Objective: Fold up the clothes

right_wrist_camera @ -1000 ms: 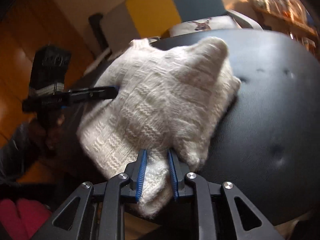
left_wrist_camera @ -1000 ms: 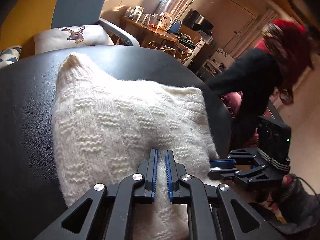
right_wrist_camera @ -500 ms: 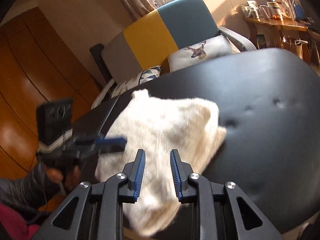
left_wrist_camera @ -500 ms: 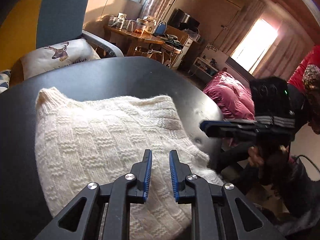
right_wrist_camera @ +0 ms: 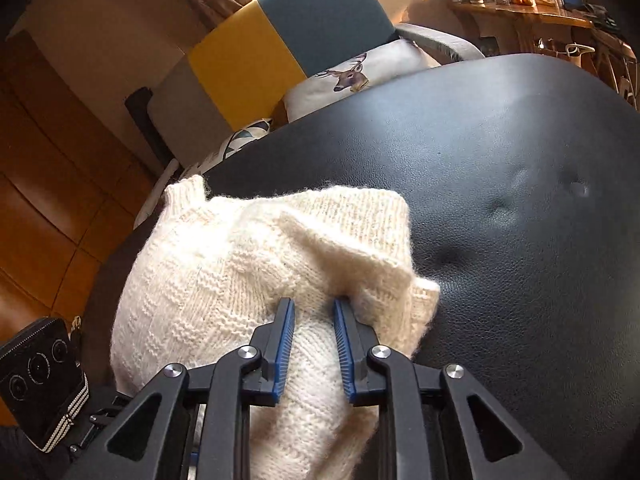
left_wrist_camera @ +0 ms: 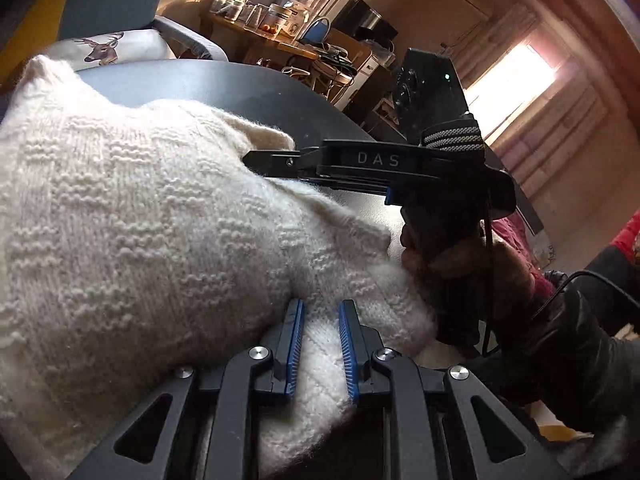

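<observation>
A cream knitted sweater (left_wrist_camera: pixel 140 220) lies folded and bunched on a black padded surface (right_wrist_camera: pixel 520 200). My left gripper (left_wrist_camera: pixel 320 312) is at the sweater's near edge, its blue-padded fingers closed on a thick fold of knit. From the other side, my right gripper (right_wrist_camera: pixel 314 308) is shut on the sweater (right_wrist_camera: pixel 208 280), and creases run out from its tips. In the left wrist view the right gripper (left_wrist_camera: pixel 256 160) shows side-on, its tip pushed into the knit, with a person's hand (left_wrist_camera: pixel 460 256) on its handle. The left gripper's fingers are hidden in the right wrist view.
The black padded surface (left_wrist_camera: pixel 240 88) stretches far to the right of the sweater, with button dimples (right_wrist_camera: pixel 500 208). Behind it stand a yellow and blue armchair (right_wrist_camera: pixel 300 32) with a deer cushion (right_wrist_camera: pixel 360 72) and a wooden table (left_wrist_camera: pixel 272 32) with several jars.
Half a second ago both grippers hung open above the flat folded sweater. Both have since dropped to its near edge and closed on the knit, which now bunches up.
</observation>
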A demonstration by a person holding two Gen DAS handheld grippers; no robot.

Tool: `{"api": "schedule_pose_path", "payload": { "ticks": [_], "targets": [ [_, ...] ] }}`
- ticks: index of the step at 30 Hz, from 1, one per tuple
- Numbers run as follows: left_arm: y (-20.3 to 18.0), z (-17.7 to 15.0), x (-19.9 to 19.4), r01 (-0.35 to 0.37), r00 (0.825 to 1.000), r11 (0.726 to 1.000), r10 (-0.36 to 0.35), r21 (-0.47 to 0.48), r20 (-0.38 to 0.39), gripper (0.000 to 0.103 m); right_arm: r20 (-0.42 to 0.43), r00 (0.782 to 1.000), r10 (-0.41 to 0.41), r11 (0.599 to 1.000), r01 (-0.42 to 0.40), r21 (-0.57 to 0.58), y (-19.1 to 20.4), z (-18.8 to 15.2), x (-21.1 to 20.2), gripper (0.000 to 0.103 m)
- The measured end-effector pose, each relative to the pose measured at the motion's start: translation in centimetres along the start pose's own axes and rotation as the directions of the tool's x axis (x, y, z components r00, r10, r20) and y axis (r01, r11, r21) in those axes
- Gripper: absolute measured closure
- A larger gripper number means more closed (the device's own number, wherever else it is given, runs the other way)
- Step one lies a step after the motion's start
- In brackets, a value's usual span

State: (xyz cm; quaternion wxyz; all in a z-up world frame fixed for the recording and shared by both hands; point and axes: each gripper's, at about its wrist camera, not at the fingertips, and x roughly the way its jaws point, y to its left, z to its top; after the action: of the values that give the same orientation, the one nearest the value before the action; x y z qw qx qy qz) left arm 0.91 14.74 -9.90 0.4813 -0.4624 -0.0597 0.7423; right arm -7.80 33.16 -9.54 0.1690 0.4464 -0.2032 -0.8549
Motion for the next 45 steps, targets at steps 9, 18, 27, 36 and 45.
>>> {"api": "schedule_pose_path", "payload": {
  "ticks": [9, 18, 27, 36, 45],
  "targets": [
    [-0.7, -0.2, -5.1, -0.062, 0.992, 0.998, 0.063, -0.017, 0.112, 0.072, -0.009, 0.989, 0.144, 0.972, -0.144, -0.184, 5.3, -2.5, -6.4, 0.079],
    [1.4, -2.8, -3.7, -0.076, 0.995, 0.990, 0.082, -0.115, 0.049, 0.068, -0.044, 0.998, 0.041, 0.994, -0.045, -0.104, 2.4, -6.9, -4.4, 0.081],
    [2.3, -2.0, -11.3, -0.087, 0.971, 0.980, 0.124, -0.181, 0.206, 0.057, -0.029, 0.999, 0.043, 0.997, -0.045, -0.068, 2.7, -6.6, -5.0, 0.078],
    [10.1, -1.8, -15.7, -0.094, 0.953, 0.914, 0.197, -0.394, 0.230, 0.044, 0.109, 0.974, 0.197, 0.962, -0.214, 0.168, -1.1, -4.8, -9.2, 0.026],
    [12.5, 2.2, -11.2, -0.073, 0.980, 0.922, 0.138, -0.381, 0.144, 0.036, 0.034, 0.962, 0.272, 0.881, -0.263, 0.394, -5.6, -3.8, -5.9, 0.021]
  ]
}}
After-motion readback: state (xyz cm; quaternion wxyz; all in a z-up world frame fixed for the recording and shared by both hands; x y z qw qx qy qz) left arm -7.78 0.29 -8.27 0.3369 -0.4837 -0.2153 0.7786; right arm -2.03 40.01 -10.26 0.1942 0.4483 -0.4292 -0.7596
